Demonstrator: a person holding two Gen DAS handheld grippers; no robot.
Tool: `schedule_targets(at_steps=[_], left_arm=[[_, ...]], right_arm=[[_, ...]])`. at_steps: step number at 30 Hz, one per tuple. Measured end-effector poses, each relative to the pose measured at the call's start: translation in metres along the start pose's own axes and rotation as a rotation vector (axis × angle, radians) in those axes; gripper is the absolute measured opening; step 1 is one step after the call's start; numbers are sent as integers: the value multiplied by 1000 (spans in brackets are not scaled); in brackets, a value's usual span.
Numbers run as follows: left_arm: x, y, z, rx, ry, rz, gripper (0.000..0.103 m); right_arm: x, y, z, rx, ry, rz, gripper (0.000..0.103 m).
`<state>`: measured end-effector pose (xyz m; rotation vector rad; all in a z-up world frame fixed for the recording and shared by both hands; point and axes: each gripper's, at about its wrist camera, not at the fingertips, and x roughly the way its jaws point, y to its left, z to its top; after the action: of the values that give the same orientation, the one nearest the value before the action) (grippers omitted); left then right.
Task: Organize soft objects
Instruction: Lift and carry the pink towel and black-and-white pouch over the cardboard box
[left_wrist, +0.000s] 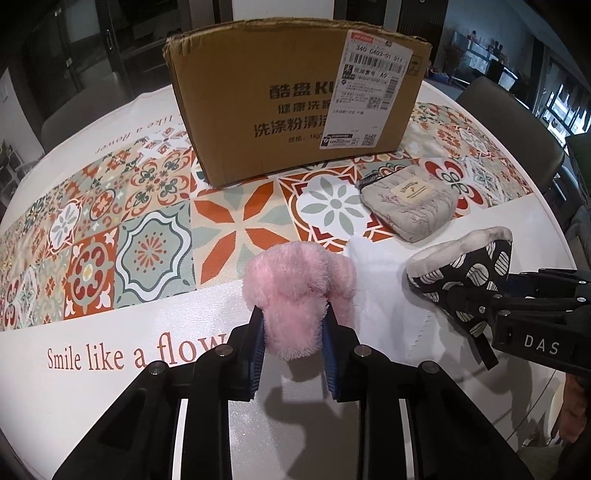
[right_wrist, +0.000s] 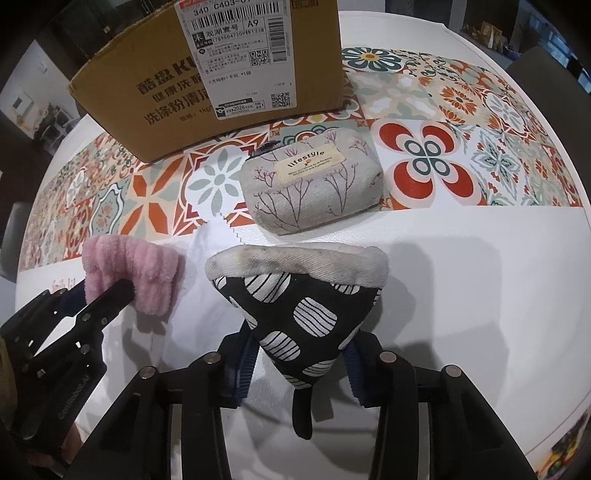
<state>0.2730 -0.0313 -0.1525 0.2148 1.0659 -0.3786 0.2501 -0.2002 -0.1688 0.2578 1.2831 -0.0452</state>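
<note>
My left gripper (left_wrist: 293, 325) is shut on a fluffy pink cloth (left_wrist: 299, 288) and holds it above the table; the cloth also shows in the right wrist view (right_wrist: 136, 273). My right gripper (right_wrist: 299, 354) is shut on a black-and-white patterned mitt with a white cuff (right_wrist: 295, 295), also seen in the left wrist view (left_wrist: 465, 273). A grey fabric pouch with a "lifestyle" label (right_wrist: 314, 188) lies on the table ahead. A thin white cloth (right_wrist: 210, 266) lies flat between the two held items. A brown cardboard box (left_wrist: 295, 96) stands behind.
The round table (left_wrist: 110, 387) has a white top with a band of patterned tiles and the words "Smile like a flower". Chairs (left_wrist: 517, 122) stand at its far side. The table edge curves away on the right.
</note>
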Motion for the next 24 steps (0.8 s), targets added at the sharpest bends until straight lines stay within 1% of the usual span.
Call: schedule_targets(at_steps=[5, 13, 18, 24], left_arm=[[-13, -4, -2, 0, -25, 2, 26], [-36, -6, 0, -26, -80, 2, 26], [-49, -6, 4, -39, -117, 4, 26], [-65, -4, 13, -60, -168, 3, 26]], right_arm=[[-9, -2, -5, -10, -18, 7, 42], [-34, 2, -6, -43, -87, 8, 42], [-46, 7, -3, -57, -120, 22, 42], [-66, 13, 3, -82, -179, 31, 42]])
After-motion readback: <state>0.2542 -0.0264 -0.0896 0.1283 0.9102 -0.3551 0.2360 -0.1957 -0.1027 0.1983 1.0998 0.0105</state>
